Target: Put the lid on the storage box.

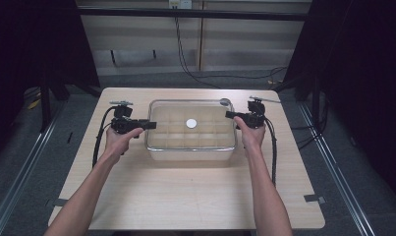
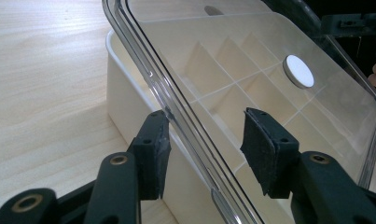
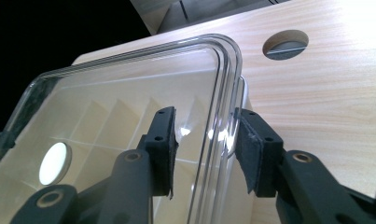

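Between the fingers of the left gripper (image 1: pixel 147 125) and those of the right gripper (image 1: pixel 230 115) sits a cream compartment box (image 1: pixel 190 147) on the light wooden table (image 1: pixel 185 196), closed by a clear lid (image 1: pixel 205 105) that carries a white round disc (image 1: pixel 191 123) near its centre. High view: each hand holds its gripper at one short end of the box, the left hand (image 1: pixel 118 142) at the box's left end and the right hand (image 1: pixel 250 135) at its right end. Left gripper view: the two black pads stand apart with a wide gap, one pad (image 2: pixel 154 156) outside the lid's rim (image 2: pixel 176 116) and the other over the lid's top; the rim runs through the gap, and neither pad visibly presses it. Beyond these fingers, through the clear plastic, thin dividers (image 2: pixel 232 84) split the box into a grid of cells, and no contents can be made out in them. Right gripper view: the fingers likewise straddle the lid's rounded corner edge (image 3: pixel 225 107), one pad (image 3: pixel 163 149) over the lid, the other just outside the rim, parted, with small gaps visible on both sides. Beyond the right fingers a round hole (image 3: pixel 285 45) opens in the table surface. Cables (image 1: pixel 99 137) trail from both grippers along the forearms.
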`<act>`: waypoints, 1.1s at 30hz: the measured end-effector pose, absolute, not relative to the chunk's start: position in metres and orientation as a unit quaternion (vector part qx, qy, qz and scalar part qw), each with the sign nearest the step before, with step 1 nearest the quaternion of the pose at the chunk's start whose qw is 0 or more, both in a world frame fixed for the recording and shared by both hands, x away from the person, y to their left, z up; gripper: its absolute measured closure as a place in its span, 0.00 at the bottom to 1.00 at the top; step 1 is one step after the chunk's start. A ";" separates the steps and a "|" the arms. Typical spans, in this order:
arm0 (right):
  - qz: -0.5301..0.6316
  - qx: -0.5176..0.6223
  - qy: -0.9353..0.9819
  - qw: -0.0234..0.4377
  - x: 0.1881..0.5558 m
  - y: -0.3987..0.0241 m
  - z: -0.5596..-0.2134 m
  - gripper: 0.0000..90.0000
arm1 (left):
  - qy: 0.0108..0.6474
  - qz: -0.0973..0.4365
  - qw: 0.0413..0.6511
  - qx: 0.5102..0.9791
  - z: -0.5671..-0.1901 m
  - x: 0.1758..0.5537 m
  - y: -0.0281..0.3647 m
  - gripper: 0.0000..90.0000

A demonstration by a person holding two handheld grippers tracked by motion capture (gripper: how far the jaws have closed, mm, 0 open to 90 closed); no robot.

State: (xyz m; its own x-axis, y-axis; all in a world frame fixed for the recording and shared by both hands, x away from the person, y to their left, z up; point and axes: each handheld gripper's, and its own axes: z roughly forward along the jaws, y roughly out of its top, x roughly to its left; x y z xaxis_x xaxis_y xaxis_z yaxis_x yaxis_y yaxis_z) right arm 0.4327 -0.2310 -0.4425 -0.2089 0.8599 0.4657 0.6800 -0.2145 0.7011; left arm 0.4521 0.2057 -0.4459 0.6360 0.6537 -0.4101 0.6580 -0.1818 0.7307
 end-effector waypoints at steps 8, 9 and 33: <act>0.449 0.629 0.624 0.112 0.433 -0.226 -0.450 0.63 | 0.434 0.000 0.466 0.771 -0.451 0.452 0.204 0.55; 0.449 0.630 0.624 0.112 0.433 -0.226 -0.450 0.63 | 0.434 0.002 0.467 0.770 -0.451 0.452 0.204 0.55; 0.461 0.612 0.629 0.132 0.422 -0.232 -0.439 0.44 | 0.439 0.037 0.482 0.757 -0.440 0.434 0.221 0.38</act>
State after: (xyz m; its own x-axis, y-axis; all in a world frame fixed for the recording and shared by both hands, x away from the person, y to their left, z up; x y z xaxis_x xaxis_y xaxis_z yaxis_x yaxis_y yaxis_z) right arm 0.4218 -0.2325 -0.4389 -0.2162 0.8911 0.3990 0.6480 -0.1747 0.7413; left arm 0.4336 0.2205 -0.4402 0.6116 0.7005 -0.3676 0.6296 -0.1496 0.7623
